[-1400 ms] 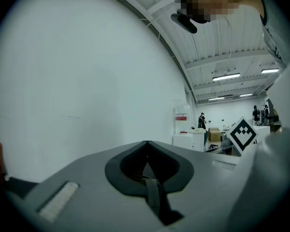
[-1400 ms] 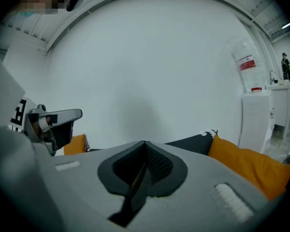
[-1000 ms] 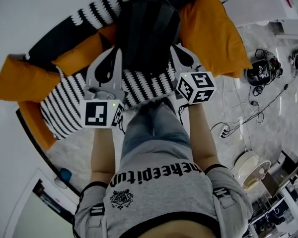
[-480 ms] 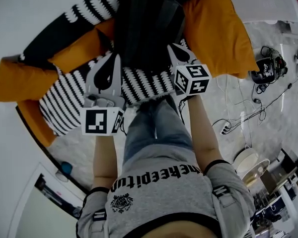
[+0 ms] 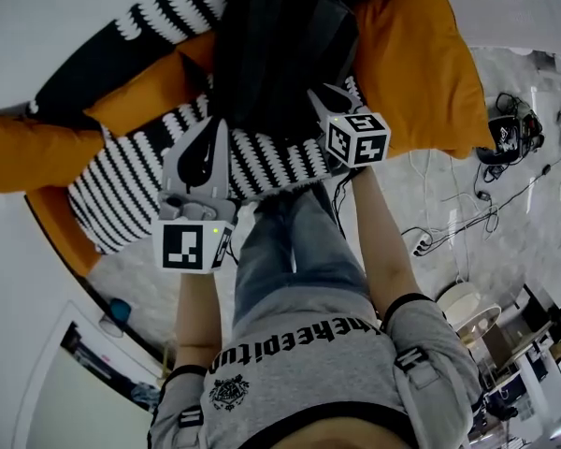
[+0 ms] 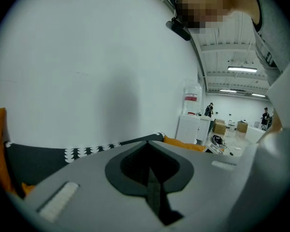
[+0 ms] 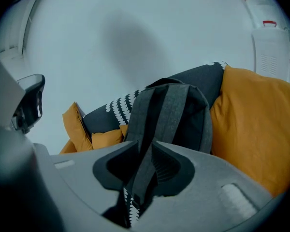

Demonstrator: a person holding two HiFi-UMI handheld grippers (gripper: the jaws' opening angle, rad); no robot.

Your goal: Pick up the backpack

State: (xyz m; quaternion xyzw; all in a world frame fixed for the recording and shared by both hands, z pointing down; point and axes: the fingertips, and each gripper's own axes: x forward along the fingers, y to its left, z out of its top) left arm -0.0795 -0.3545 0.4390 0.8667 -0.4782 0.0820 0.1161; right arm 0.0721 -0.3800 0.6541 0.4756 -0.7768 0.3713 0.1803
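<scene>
Open-plan lab hall, corner posing as living room. Sofa [image 5: 93,73] carrying orange cushions [image 5: 416,64]; cables [image 5: 419,239] trailing across marble-pattern floor [image 5: 519,251]; strip lights [image 6: 242,69] running along high ceiling [image 6: 232,47]; cardboard boxes [image 6: 220,127] and white cabinet [image 6: 191,128] standing beyond; people [image 6: 210,109] standing far off.

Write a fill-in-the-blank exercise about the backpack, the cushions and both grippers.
1. In the head view, the big cushion right of the backpack is ____ in colour.
2. The left gripper has its jaws ____, with nothing between them.
3. Between the jaws of the right gripper runs the backpack's ____.
Missing words: orange; shut; strap.
Note: the right gripper's jaws have just been opening, with the strap between them.
</scene>
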